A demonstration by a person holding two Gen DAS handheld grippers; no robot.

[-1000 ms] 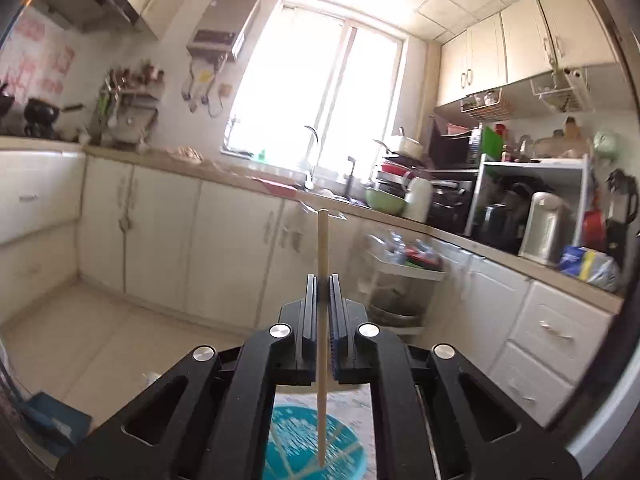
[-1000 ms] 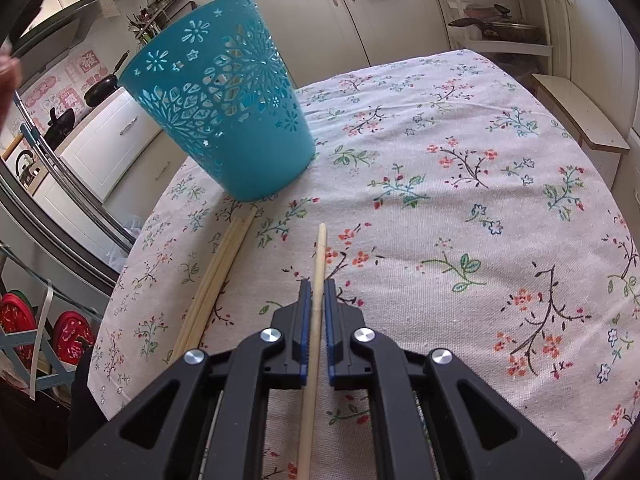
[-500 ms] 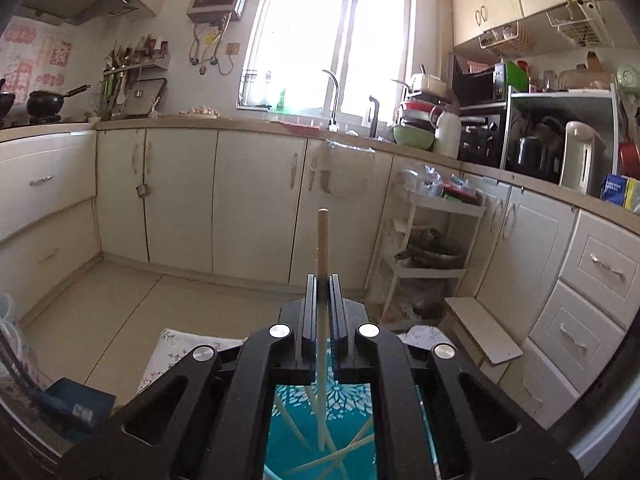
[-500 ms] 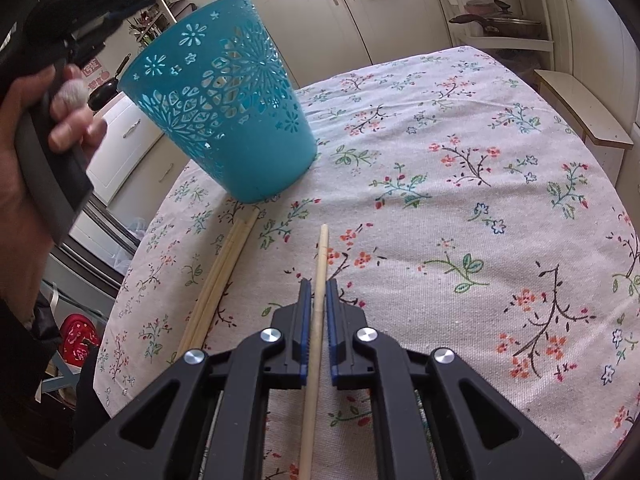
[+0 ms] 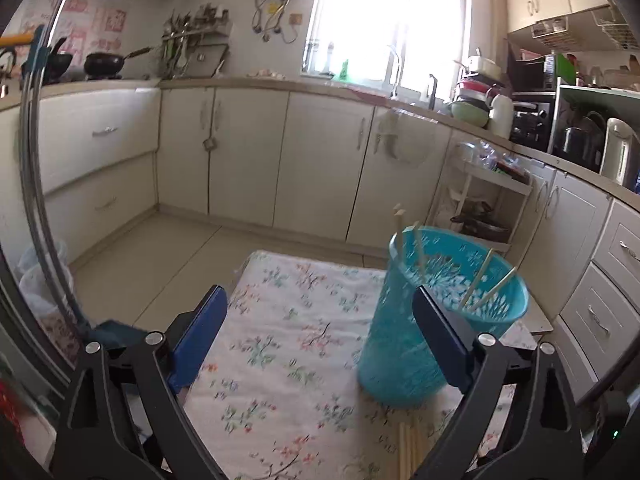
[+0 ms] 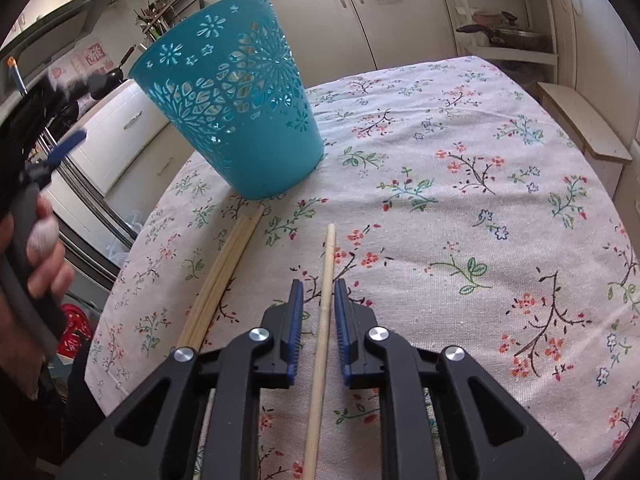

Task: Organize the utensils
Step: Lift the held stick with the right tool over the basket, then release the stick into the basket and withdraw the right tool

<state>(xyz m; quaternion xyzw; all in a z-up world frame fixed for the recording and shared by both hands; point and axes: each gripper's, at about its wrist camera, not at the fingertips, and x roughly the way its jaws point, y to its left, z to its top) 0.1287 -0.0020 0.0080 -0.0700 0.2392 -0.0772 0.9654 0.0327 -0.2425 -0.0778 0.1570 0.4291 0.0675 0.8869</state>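
Single chopstick (image 6: 325, 308): lies flat on the floral tablecloth (image 6: 460, 208) between the jaws of the right gripper (image 6: 318, 308), long axis running straight ahead along the fingers, tip toward the teal basket (image 6: 240, 108). Jaws opening, pads clear of the wood. Bundle of chopsticks (image 6: 224, 276): left of the right gripper, angled toward the basket base. Left gripper (image 5: 320, 340): spread wide, empty, basket (image 5: 420, 320) just ahead-right, holding upright, leaning chopsticks (image 5: 486, 284).

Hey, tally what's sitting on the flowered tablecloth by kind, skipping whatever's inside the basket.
Teal basket: 1
Bundled chopsticks: 3, as far as I can tell
Single chopstick, lying untouched between the opening right tongs: 1
Total: 5
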